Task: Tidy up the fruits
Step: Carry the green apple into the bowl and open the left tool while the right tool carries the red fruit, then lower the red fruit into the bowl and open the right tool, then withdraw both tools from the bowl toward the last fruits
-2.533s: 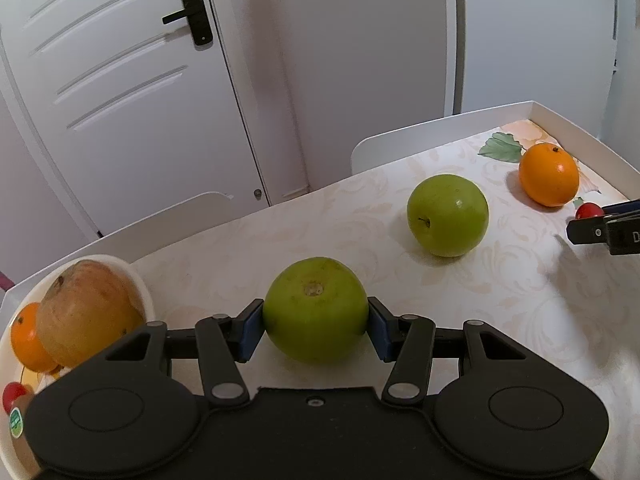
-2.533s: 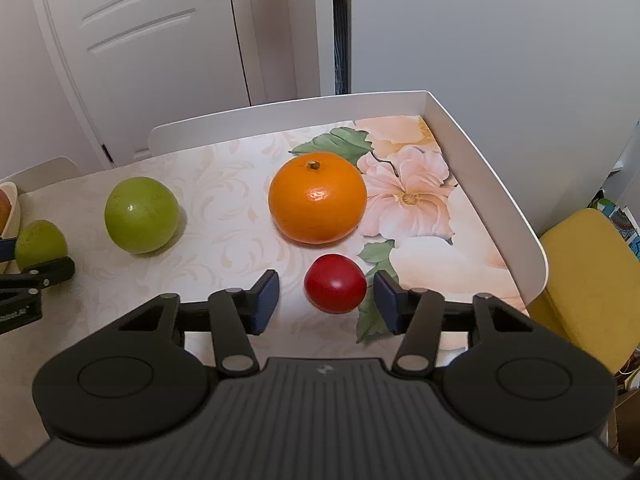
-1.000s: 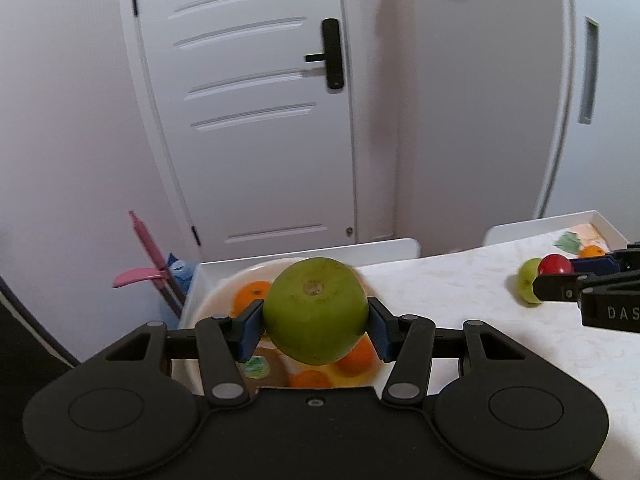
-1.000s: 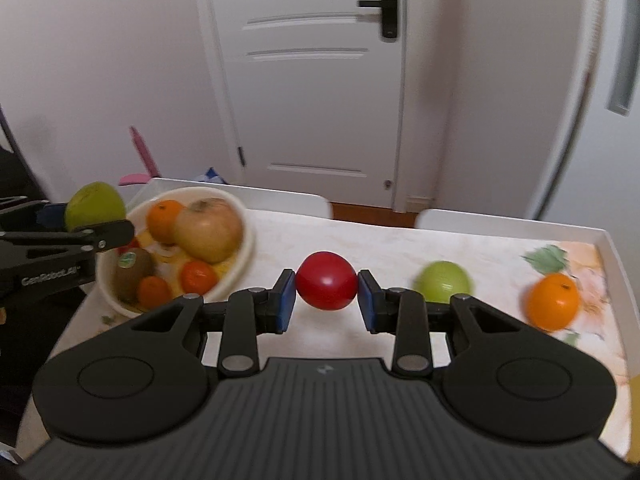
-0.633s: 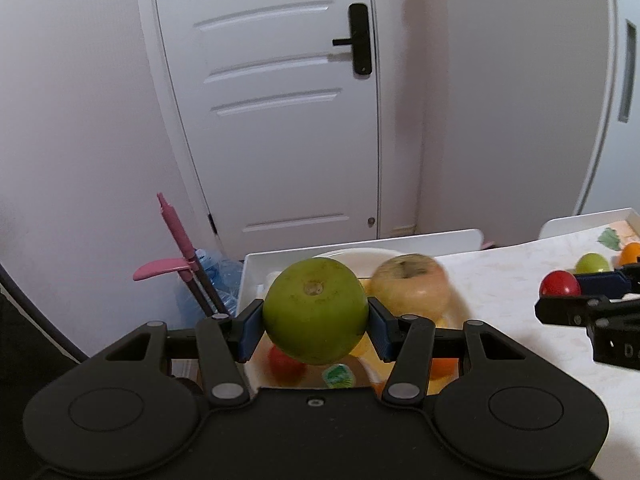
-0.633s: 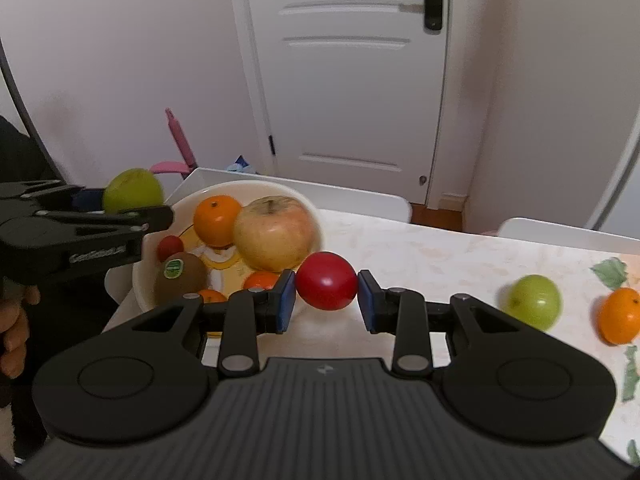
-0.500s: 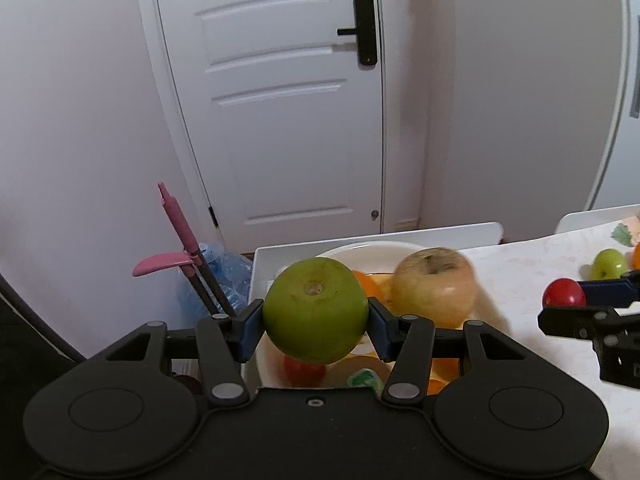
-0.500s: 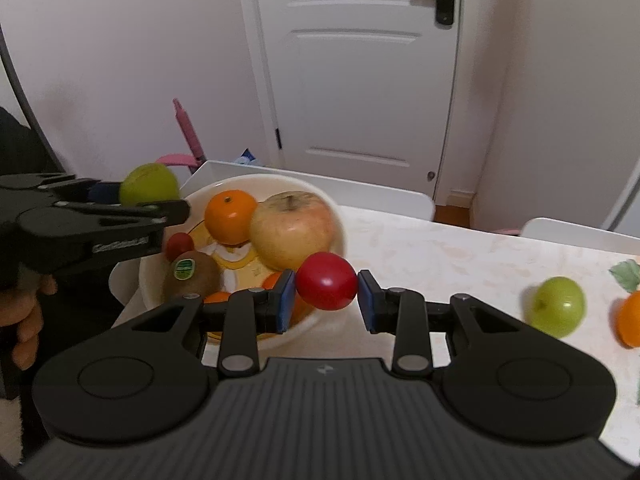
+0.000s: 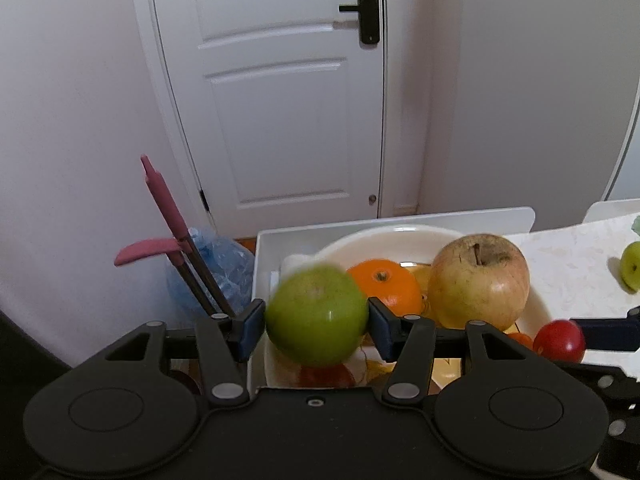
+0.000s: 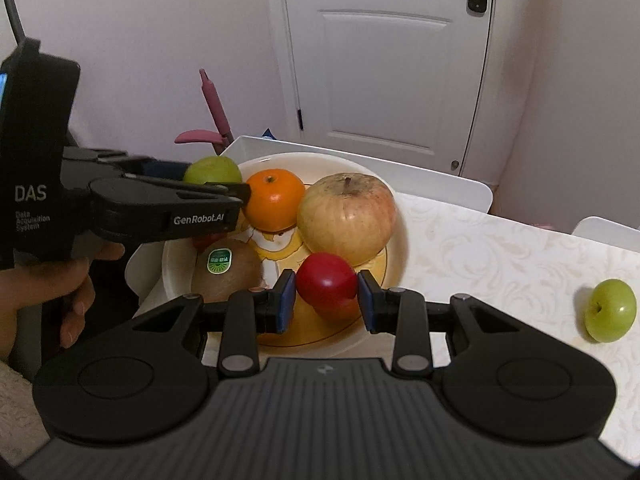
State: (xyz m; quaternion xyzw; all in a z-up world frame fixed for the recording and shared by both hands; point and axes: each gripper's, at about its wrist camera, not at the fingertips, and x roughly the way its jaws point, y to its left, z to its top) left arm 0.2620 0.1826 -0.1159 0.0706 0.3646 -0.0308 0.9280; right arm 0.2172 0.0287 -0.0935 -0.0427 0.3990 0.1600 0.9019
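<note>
Right wrist view: the right gripper [image 10: 326,300] clamps a red fruit [image 10: 327,286] over the near side of the bowl [image 10: 396,248]. Inside lie a kiwi [image 10: 226,268], a large apple [image 10: 347,218] and an orange [image 10: 274,199]. The left gripper [image 9: 316,322] is opening, with the blurred green fruit [image 9: 317,313] between its pads, above the bowl's far-left rim.

Left gripper [image 9: 316,322] pitched downward, jaws opening, a green fruit [image 9: 317,314] between them. Right gripper [image 10: 326,300] also pitched down, jaws clamped on a red fruit [image 10: 326,286]. Bare hand [image 10: 56,284] grips left gripper's handle, at 9 o'clock in right wrist view.
</note>
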